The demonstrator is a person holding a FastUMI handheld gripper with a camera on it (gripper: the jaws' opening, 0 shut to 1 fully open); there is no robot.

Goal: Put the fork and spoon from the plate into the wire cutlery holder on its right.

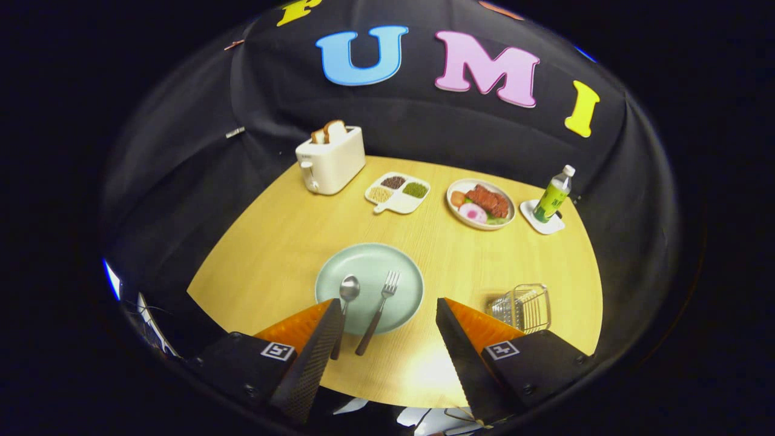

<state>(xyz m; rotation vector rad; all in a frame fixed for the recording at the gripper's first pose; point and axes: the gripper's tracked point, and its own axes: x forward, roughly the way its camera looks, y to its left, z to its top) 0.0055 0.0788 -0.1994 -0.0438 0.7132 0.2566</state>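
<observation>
tongs (387, 315) released, empty; fork (379, 309) between their fingers, handle pointing back at them; spoon (345, 303) beside left finger.

My gripper (387, 306) showed two wedge-shaped fingers (315, 339), each orange on its upper face and black along the inner side, where the pad surface looked finely ribbed or textured. Both fingers tapered to a point at the front and widened toward the back. Behind each one I saw a black, blocky mount. Each mount carried a small white square tag printed with a black pattern near the base of the finger. I could make out small round screw heads set into the black mounts.
</observation>
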